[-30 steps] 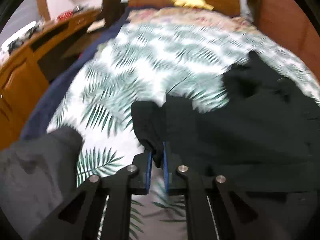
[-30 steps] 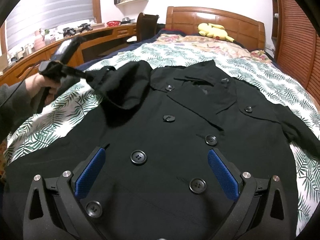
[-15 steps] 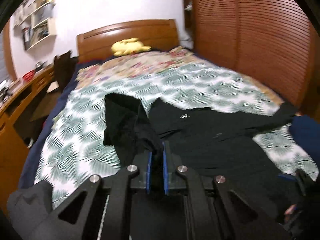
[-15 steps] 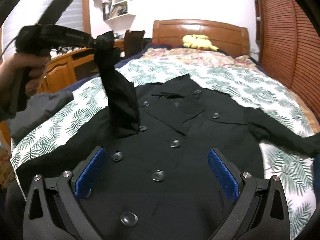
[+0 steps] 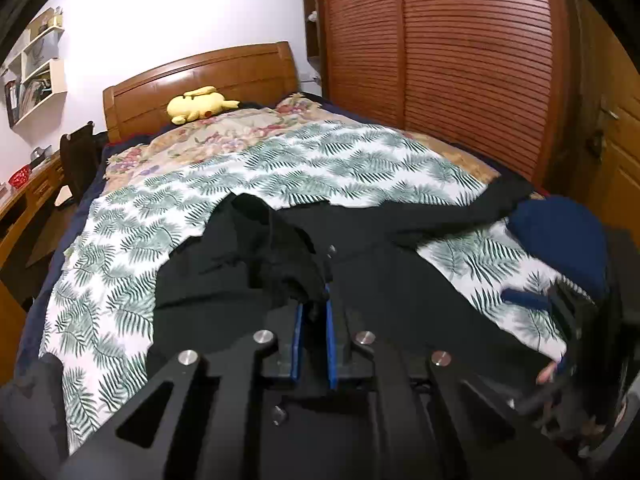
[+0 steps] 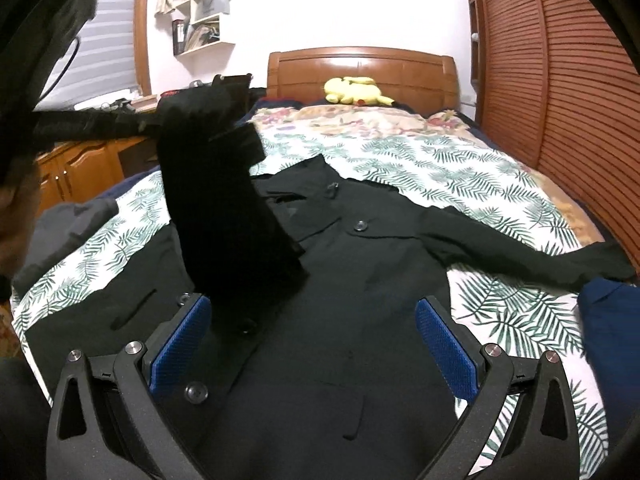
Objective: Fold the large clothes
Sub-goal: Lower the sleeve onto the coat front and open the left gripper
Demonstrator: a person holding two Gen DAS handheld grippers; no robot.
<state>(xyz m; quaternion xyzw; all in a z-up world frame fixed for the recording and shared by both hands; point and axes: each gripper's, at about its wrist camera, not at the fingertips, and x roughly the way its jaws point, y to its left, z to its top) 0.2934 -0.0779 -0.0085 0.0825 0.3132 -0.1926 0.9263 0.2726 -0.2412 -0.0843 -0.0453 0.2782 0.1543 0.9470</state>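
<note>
left hand-held gripper (image 5: 311, 320) pinching coat sleeve (image 6: 224, 216) | right hand-held gripper (image 6: 312, 344) spread above coat (image 6: 360, 320); only right view shows sleeve lifted

Both grippers: black skeletal frames, triangular cut-outs, silver round screws. Right gripper (image 6: 312, 336) fingers (image 6: 180, 340) carry textured blue pads; left gripper (image 5: 312, 320) likewise blue-padded.

Coat (image 6: 360, 300) hem cut off by frame bottom; raised sleeve (image 6: 224, 208) hides its left buttons; sleeve cuff buried between left gripper (image 5: 314, 320) pads.
</note>
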